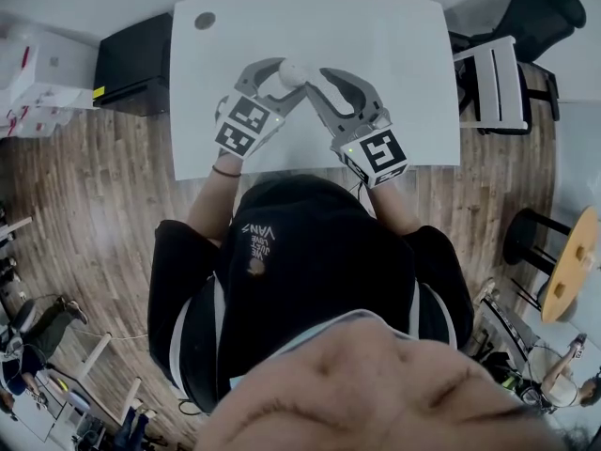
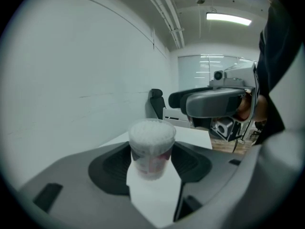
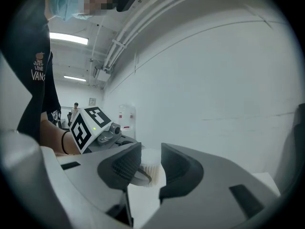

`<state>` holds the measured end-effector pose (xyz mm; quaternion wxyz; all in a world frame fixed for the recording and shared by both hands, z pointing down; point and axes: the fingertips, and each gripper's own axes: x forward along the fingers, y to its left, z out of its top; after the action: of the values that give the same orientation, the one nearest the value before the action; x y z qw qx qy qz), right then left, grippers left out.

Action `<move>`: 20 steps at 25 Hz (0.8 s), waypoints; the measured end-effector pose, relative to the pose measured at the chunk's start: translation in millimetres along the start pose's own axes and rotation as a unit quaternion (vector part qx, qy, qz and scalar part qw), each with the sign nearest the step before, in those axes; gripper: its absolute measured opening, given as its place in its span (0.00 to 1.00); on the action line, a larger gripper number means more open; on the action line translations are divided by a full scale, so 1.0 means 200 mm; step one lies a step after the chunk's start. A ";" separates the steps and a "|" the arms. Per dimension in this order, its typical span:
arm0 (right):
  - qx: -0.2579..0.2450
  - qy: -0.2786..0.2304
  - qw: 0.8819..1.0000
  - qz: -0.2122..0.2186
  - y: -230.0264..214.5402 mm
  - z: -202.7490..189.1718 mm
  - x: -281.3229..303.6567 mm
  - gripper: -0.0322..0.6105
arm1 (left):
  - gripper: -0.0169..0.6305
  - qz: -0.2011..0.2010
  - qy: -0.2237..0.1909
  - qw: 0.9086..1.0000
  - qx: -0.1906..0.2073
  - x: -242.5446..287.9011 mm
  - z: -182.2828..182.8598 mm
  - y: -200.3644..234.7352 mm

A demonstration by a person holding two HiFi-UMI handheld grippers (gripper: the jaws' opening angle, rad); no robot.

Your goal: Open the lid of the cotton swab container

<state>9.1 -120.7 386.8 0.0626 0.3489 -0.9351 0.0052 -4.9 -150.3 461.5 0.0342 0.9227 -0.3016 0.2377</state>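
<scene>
1. Head view: one round, white-topped cotton swab container (image 1: 289,69) at the middle of the single worktop (image 1: 404,54), with two claws meeting at it, the left claw (image 1: 279,81) and the right claw (image 1: 315,81)
2. Left gripper view: the container (image 2: 151,149) is clear, packed with white swab tips, and carries a pinkish label (image 2: 153,162); the left claw is clamped on it, jaws wide
3. Right gripper view: the right claw (image 3: 148,152) has its jaws narrowly apart and gripping nothing; the container (image 3: 150,166) is just beyond the gap
</scene>
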 end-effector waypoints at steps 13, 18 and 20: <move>-0.012 0.041 0.999 0.026 0.06 -0.04 0.08 0.39 | 0.44 0.006 0.008 0.999 0.031 -0.03 0.01 -0.04; -0.011 0.073 0.996 0.039 0.05 -0.08 0.12 0.47 | 0.44 0.015 0.027 0.998 0.055 -0.01 -0.03 -0.04; -0.011 0.082 0.996 0.045 0.05 -0.09 0.13 0.47 | 0.44 0.014 0.031 0.998 0.060 0.00 -0.04 -0.05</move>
<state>-15.6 -129.6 407.4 0.1422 0.3045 -0.9414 0.0265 -3.4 -141.0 469.1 -0.0156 0.9111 -0.2982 0.2841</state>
